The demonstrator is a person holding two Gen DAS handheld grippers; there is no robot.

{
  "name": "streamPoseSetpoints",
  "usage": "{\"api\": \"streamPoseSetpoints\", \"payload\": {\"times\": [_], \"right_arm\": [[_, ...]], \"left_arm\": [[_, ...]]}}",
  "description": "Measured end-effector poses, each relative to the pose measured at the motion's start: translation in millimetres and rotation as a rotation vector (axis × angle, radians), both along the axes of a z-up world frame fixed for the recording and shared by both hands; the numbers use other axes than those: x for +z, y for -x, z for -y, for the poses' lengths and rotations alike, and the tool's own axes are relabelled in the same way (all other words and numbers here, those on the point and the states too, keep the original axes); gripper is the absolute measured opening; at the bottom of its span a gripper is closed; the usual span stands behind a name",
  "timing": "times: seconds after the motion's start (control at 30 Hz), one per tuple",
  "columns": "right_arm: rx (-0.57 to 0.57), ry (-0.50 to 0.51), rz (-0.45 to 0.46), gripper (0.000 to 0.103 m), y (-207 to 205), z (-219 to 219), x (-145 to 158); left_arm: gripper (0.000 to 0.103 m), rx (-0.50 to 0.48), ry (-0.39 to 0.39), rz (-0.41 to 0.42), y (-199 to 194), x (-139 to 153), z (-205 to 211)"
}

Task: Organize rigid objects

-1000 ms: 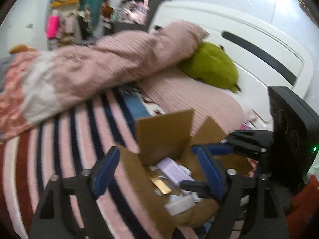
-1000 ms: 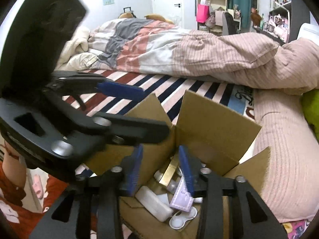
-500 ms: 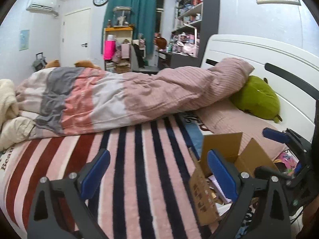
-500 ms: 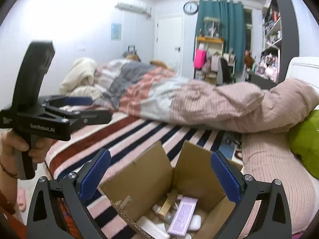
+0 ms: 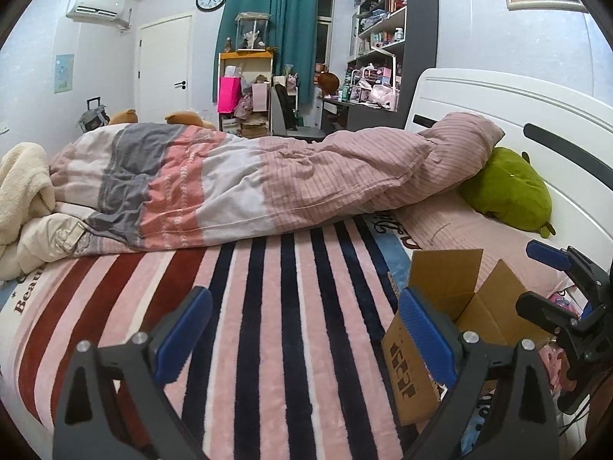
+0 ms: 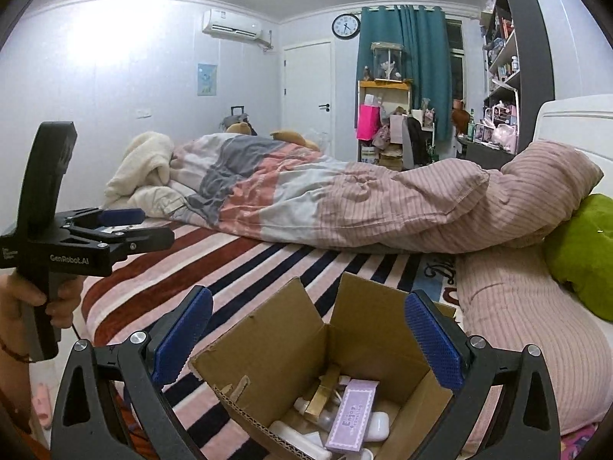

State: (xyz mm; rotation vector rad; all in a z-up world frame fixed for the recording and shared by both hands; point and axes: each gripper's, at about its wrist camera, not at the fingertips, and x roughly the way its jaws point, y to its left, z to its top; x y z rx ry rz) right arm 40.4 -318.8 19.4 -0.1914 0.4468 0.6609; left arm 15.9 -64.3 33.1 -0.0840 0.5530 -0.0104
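An open cardboard box [image 6: 276, 349] stands on the striped blanket, just below my right gripper [image 6: 306, 339]. That gripper is open with nothing between its blue pads. In the box lie a lilac carton [image 6: 352, 416], a gold piece [image 6: 322, 395] and white cases [image 6: 377, 427]. My left gripper [image 5: 306, 331] is open and empty over the bare stripes, with the box [image 5: 444, 287] to its right. The right wrist view shows the left gripper [image 6: 147, 226] at the far left, held by a hand [image 6: 23, 303]. The left wrist view shows the right gripper [image 5: 536, 280] beyond the box.
A rolled pink and grey duvet [image 5: 249, 180] runs across the bed behind the blanket [image 5: 268, 306]. A green plush [image 5: 505, 188] and a pink pillow [image 6: 517, 326] lie by the white headboard [image 5: 517, 115]. Shelves and clutter fill the far wall.
Both grippers have drawn back from the box and tipped upward. The right jaws went from narrow to wide, and the lilac carton lies in the box. The left gripper swung left over the blanket.
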Motion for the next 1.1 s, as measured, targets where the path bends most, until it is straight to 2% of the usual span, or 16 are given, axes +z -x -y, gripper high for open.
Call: {"api": "streamPoseSetpoints", "payload": {"times": [1.1], "right_arm": [[0.027,0.008,-0.006,0.101,-8.0,-3.9,0.9]], "left_arm": [[0.097,0.058,-0.024,0.017,3.9,-2.5,-15.0]]}}
